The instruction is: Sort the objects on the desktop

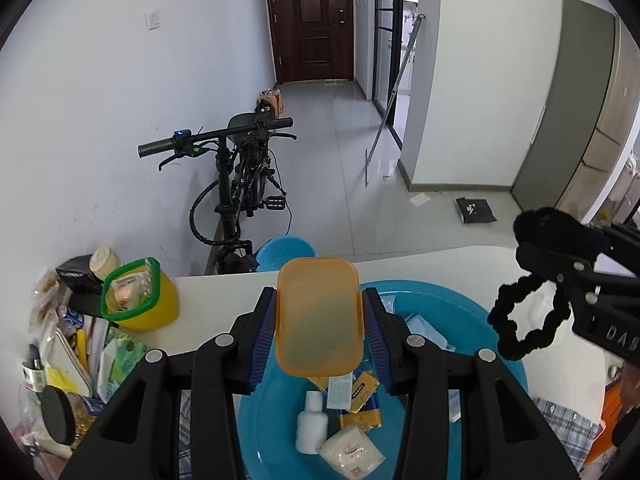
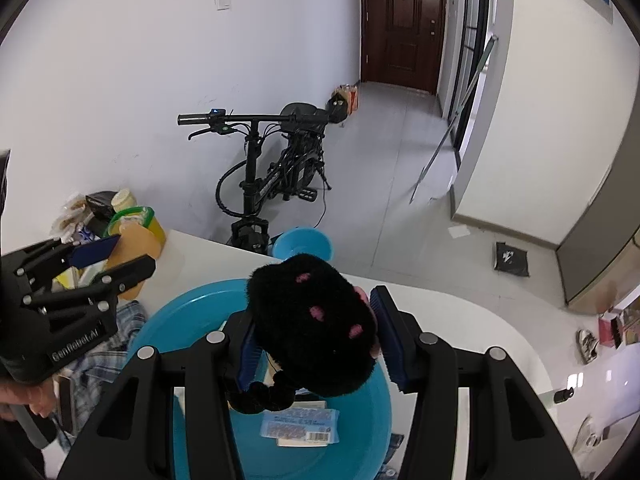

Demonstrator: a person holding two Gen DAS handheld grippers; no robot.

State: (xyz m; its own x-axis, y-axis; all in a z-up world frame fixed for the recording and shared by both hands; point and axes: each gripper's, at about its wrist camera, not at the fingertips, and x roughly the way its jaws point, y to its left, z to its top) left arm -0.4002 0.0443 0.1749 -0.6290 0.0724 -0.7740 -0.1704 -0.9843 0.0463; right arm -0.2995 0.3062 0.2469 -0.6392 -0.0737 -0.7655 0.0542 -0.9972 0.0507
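Observation:
My left gripper point(image 1: 320, 334) is shut on an orange translucent plastic lid point(image 1: 320, 316), held upright above the big blue basin point(image 1: 460, 304). Inside the basin lie a small white bottle point(image 1: 311, 420), yellow packets point(image 1: 360, 400) and a white wrapped pack point(image 1: 352, 454). My right gripper point(image 2: 316, 340) is shut on a black fuzzy hair tie with pink spots point(image 2: 312, 320), its braided black loop point(image 1: 524, 316) hanging over the basin point(image 2: 188, 316). A blue tissue packet point(image 2: 300, 424) lies in the basin below it. Each gripper shows at the edge of the other's view.
A yellow tub with a green rim point(image 1: 136, 296) and a clutter of snacks and jars point(image 1: 60, 360) stand at the white table's left end point(image 1: 216, 292). A black bicycle point(image 1: 240, 184) and a small blue basin point(image 1: 286, 252) stand on the floor behind. Plaid cloth point(image 2: 100, 344) lies beside the big basin.

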